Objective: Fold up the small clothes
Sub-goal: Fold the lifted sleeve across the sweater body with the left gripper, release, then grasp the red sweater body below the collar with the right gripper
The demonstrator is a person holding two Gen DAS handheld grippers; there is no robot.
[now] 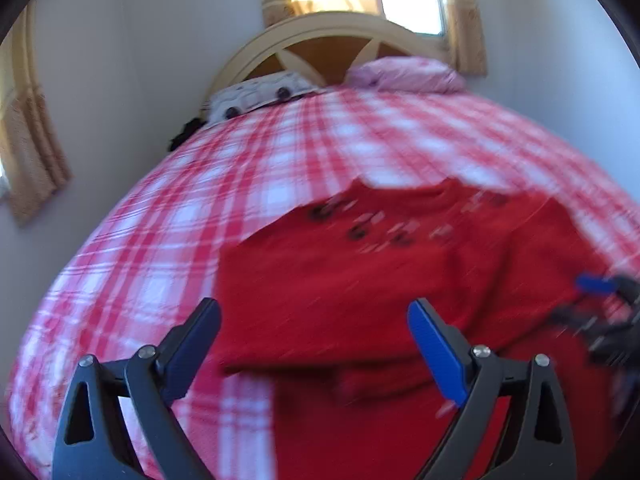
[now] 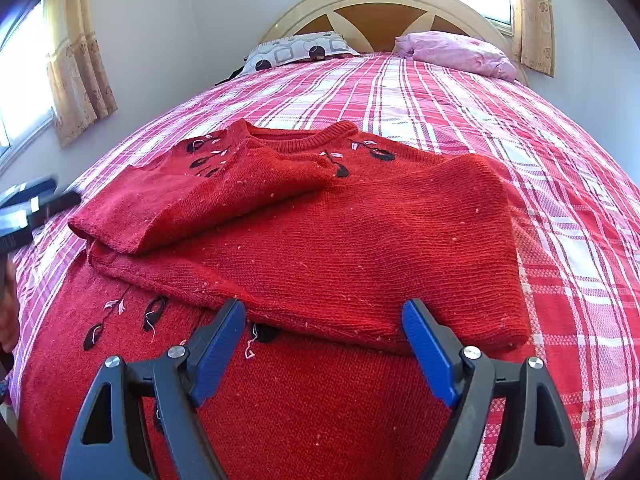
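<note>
A red sweater lies partly folded across the middle of the bed. Both tools, left tool and right tool, hover spread wide at bottom of frame, pinching nothing.

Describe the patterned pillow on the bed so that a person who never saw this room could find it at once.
Start at the arched wooden headboard at the far end of the bed with the red and white checked cover. Two pillows lie at its foot. The patterned pillow is the left one, white with grey squares and black circles, while its neighbour, the pink pillow, is plain.
</note>
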